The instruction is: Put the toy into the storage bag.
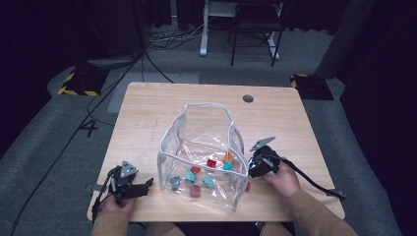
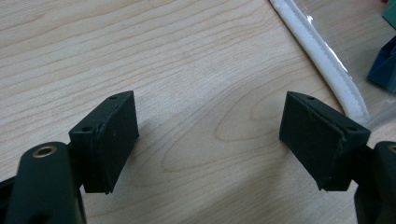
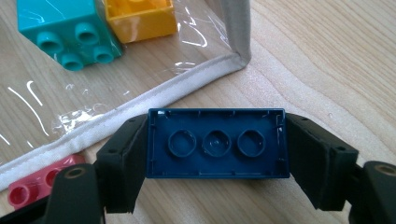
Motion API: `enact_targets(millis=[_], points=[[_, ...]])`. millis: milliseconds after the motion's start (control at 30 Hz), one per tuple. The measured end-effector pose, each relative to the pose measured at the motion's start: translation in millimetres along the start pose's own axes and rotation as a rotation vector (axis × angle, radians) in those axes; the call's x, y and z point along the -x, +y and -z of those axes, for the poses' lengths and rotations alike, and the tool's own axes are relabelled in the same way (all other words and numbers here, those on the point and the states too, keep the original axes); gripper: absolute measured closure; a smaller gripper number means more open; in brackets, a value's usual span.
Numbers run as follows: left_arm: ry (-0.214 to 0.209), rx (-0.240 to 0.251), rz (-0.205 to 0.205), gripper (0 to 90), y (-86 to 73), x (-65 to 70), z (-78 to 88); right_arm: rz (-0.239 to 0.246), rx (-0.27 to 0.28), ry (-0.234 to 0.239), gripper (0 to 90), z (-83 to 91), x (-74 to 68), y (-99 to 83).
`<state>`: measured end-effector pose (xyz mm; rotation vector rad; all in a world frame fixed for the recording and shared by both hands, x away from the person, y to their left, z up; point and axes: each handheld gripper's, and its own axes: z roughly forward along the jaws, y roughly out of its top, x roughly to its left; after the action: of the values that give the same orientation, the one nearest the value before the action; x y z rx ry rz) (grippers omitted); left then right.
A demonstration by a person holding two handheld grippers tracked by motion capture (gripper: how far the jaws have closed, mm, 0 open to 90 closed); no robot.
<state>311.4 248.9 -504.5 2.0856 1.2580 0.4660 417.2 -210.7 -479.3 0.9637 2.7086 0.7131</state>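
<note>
We see a pale wooden table (image 3: 327, 56) with a smooth, matt grain. On it stands a clear plastic pouch (image 1: 201, 147) — glossy, creased film edged with off-white woven cloth binding (image 3: 140, 105). The dark blue plastic brick (image 3: 215, 143) looks smooth with a slight sheen; the teal plastic brick (image 3: 65, 28) and yellow plastic brick (image 3: 140, 16) shine more. The right gripper (image 3: 215, 158) has matt black pads — so does the left gripper (image 2: 210, 140).

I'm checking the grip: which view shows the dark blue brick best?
The right gripper view: the dark blue brick lies hollow side up between the right gripper pads, which touch both its ends. In the high view that gripper hides it.
</note>
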Motion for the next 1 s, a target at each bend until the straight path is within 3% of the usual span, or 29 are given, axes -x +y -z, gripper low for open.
enact_targets(millis=[433, 1000], points=[[0.002, 0.003, 0.001, 19.9, -0.1, 0.1, -0.2, -0.021, -0.010, 0.006, 27.3, 1.7, 1.4, 1.1], [0.003, 0.003, 0.001, 19.9, -0.2, 0.2, -0.4, -0.071, 0.152, 0.056, 27.2, 49.3, 16.7, 9.0]])
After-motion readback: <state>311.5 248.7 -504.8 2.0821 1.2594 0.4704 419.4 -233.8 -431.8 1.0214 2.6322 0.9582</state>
